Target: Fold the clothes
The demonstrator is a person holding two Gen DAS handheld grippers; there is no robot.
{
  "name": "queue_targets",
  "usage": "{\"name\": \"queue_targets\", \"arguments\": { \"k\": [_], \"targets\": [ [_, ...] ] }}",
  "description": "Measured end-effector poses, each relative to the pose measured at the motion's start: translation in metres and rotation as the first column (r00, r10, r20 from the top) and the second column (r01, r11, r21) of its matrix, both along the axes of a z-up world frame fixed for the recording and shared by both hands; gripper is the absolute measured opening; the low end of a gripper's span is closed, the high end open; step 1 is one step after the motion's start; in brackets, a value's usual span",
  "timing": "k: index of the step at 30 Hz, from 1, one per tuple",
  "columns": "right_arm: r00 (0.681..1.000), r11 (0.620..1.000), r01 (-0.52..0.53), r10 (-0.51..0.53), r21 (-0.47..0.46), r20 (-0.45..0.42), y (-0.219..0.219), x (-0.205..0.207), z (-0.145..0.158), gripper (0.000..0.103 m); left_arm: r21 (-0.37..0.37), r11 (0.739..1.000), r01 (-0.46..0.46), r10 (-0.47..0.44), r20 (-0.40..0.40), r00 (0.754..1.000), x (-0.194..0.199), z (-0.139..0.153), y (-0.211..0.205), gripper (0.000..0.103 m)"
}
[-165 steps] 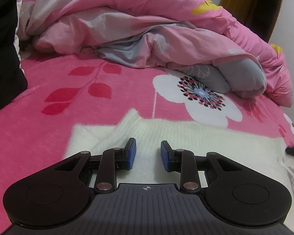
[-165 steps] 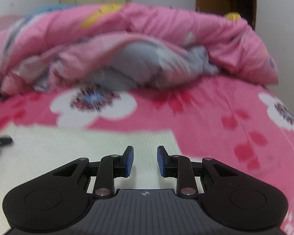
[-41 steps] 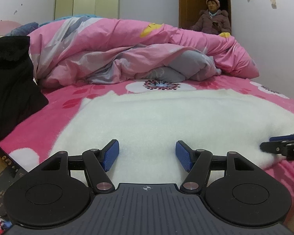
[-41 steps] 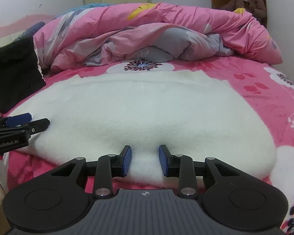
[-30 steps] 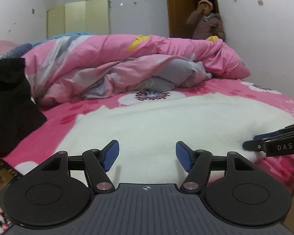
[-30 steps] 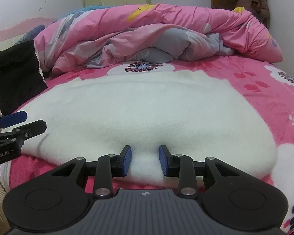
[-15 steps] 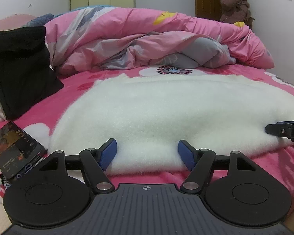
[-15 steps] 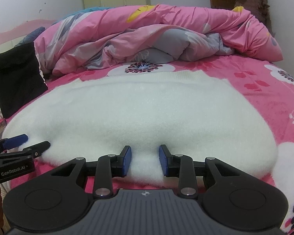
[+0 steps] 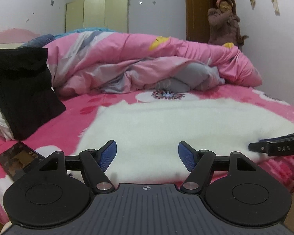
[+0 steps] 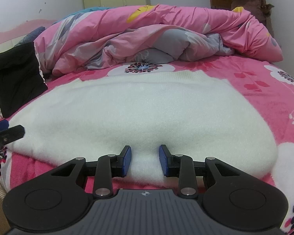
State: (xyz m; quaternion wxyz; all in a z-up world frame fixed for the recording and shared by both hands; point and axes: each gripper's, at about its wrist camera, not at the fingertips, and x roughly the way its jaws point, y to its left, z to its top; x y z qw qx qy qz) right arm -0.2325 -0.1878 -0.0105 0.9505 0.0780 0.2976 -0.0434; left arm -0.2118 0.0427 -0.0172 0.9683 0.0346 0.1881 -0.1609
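With the white sweater [image 10: 139, 105] spread flat on the bed, the right gripper [image 10: 144, 161] pinches its near hem at six o'clock while the left gripper [image 9: 147, 154] hovers, jaws apart and empty — it likely needs its own hem hold before folding.

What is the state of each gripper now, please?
Left gripper: open, holding nothing, at the near edge of the white sweater.
Right gripper: closed on the sweater's near edge.
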Motion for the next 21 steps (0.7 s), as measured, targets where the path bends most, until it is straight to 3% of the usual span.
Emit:
{"name": "queue_targets", "arguments": {
  "k": [6,13,16,21],
  "targets": [
    [1.0,1.0,0.004,-0.004,0.02,0.006,-0.003,-0.001,0.0,0.033,0.012,1.0,-0.012,0.012,-0.053,0.999,0.007,-0.001,0.004,0.07],
    [1.0,1.0,0.007,-0.008,0.014,0.003,-0.002,0.0,0.0,0.034,-0.012,0.999,-0.035,0.034,-0.05,0.998,0.018,-0.004,0.015,0.07],
    [1.0,1.0,0.008,-0.008,0.01,0.0,-0.001,0.0,-0.001,0.034,0.032,0.999,-0.043,0.047,-0.155,0.987,0.035,-0.025,0.013,0.071],
    [1.0,1.0,0.008,-0.008,0.004,-0.002,-0.001,0.001,-0.001,0.034,0.044,0.998,-0.045,0.051,-0.145,0.988,0.034,-0.029,0.011,0.071]
  ]
}}
